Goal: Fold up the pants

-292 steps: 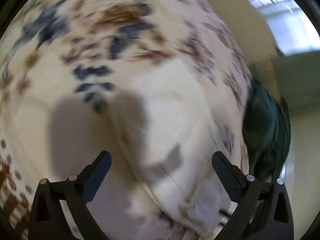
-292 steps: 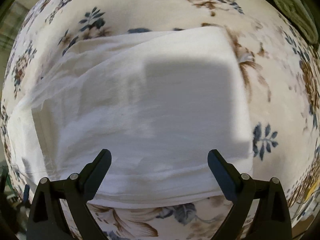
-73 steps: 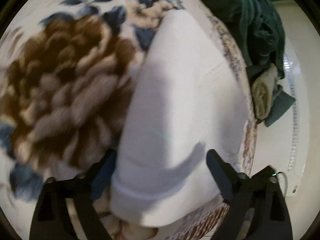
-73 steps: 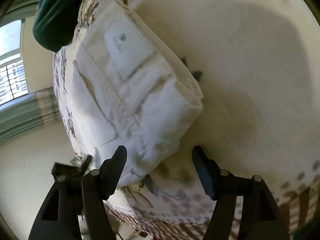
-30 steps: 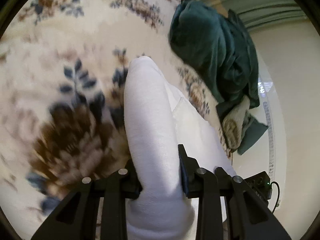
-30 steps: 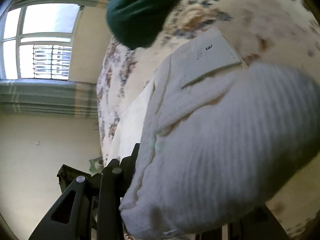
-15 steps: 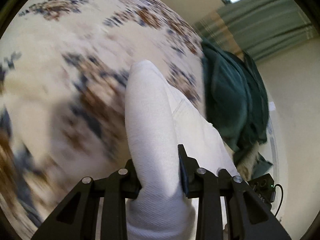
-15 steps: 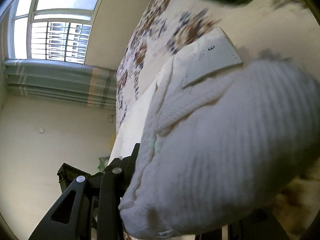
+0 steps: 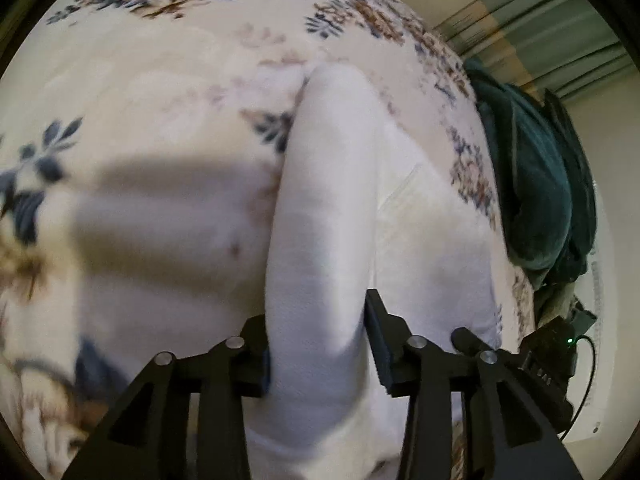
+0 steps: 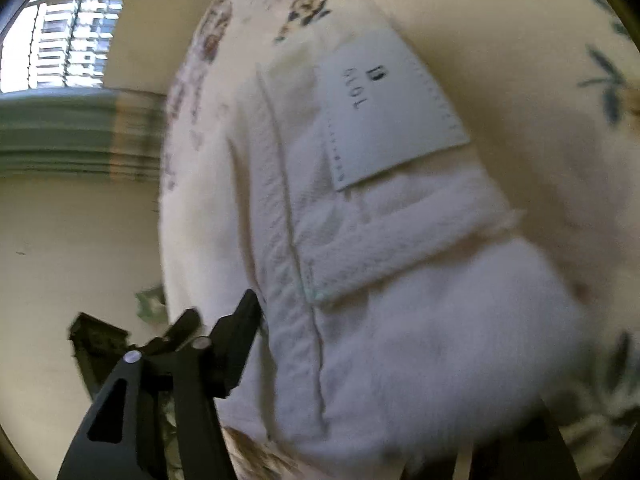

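The white pants [image 9: 328, 220] are folded into a thick bundle over the floral bedspread [image 9: 152, 92]. My left gripper [image 9: 320, 344] is shut on the rounded folded edge of the bundle. In the right wrist view the same bundle [image 10: 400, 280] fills the frame, with a sewn white label [image 10: 388, 116] on its upper side. My right gripper [image 10: 360, 360] clamps the bundle's other side; only its left finger [image 10: 240, 328] shows, the right one is hidden by cloth.
A dark green blanket [image 9: 536, 184] is heaped at the bed's right edge, next to striped curtains [image 9: 532, 28]. A window [image 10: 68, 44] and a pale wall [image 10: 72, 240] lie beyond the bed's edge. The other gripper's black body [image 9: 548, 360] shows past the bundle.
Both grippers, shut on the pants bundle, have carried it across the bed; the green blanket has shifted towards the right edge of the left view. The grip has not changed.
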Demonstrator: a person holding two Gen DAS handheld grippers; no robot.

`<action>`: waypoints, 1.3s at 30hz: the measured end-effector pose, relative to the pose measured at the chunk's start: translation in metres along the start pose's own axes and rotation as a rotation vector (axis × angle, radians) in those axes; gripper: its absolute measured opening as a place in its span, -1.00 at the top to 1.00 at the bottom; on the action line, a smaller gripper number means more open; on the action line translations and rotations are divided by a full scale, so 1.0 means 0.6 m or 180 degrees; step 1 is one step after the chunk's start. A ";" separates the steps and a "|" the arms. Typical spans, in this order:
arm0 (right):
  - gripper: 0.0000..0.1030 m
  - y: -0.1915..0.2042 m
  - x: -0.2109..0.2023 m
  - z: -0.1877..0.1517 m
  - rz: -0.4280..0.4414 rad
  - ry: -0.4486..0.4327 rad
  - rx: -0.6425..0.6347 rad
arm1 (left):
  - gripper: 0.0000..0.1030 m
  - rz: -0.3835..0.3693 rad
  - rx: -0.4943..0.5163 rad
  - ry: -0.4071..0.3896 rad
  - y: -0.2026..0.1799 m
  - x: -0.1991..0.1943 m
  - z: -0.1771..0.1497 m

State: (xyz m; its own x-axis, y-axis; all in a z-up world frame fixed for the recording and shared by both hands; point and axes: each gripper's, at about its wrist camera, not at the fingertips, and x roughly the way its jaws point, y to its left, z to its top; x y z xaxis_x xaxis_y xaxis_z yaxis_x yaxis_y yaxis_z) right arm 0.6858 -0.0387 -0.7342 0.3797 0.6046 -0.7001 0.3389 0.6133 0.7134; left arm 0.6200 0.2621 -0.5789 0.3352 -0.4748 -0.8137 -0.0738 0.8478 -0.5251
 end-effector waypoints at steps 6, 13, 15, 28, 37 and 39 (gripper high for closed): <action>-0.40 0.046 -0.047 -0.009 -0.0794 -0.0009 -0.0370 | 0.19 0.0498 0.0246 -0.0003 -0.025 -0.039 -0.023; -0.93 0.157 -0.118 -0.056 -0.2163 -0.0368 -0.1246 | -0.69 0.1298 0.0642 -0.0014 -0.090 -0.091 -0.059; -1.00 0.175 -0.153 -0.081 -0.2319 -0.0451 -0.1352 | -0.71 0.1405 0.0729 -0.0038 -0.106 -0.107 -0.069; -1.00 0.306 -0.460 -0.277 -0.2251 -0.0901 -0.1666 | -0.72 0.1535 0.0949 -0.0522 -0.263 -0.359 -0.166; -1.00 0.413 -0.732 -0.449 -0.2047 -0.1189 -0.1852 | -0.72 0.1532 0.1096 -0.0875 -0.373 -0.594 -0.286; -1.00 0.438 -0.780 -0.487 -0.2037 -0.1285 -0.1930 | -0.72 0.1514 0.1119 -0.0925 -0.389 -0.632 -0.308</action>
State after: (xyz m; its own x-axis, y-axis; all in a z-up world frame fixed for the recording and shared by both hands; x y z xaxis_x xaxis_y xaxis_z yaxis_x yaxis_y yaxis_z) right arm 0.3457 -0.0119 -0.2273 0.5831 -0.0853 -0.8079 0.1258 0.9920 -0.0140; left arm 0.3364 0.2005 -0.1935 0.5853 0.0119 -0.8107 0.0181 0.9994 0.0278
